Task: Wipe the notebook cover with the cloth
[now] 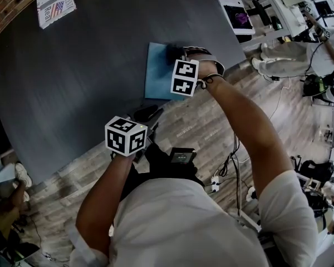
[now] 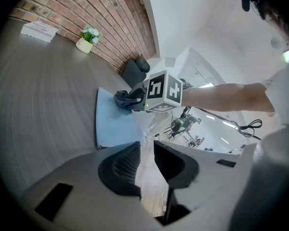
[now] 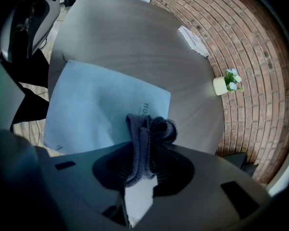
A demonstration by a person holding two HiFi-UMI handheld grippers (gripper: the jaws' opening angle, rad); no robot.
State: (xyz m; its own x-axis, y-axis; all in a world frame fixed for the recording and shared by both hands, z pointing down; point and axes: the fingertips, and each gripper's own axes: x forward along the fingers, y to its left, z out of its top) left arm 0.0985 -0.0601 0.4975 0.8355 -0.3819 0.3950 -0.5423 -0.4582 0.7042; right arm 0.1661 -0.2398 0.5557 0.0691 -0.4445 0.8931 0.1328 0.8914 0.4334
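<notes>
Firmly, right tool (image 3: 144, 163) grips cloth (image 3: 150, 129) over notebook (image 3: 91, 105); left tool (image 2: 147, 159) gapes empty; potted plant (image 3: 225, 83) stands well clear.

Right hand-held gripper (image 3: 143, 170) clamped, left one (image 2: 147, 163) parted

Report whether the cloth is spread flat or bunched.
Bunched: the dark grey fabric cloth sits in gathered folds, clamped in the right tongs over the light blue notebook.
</notes>
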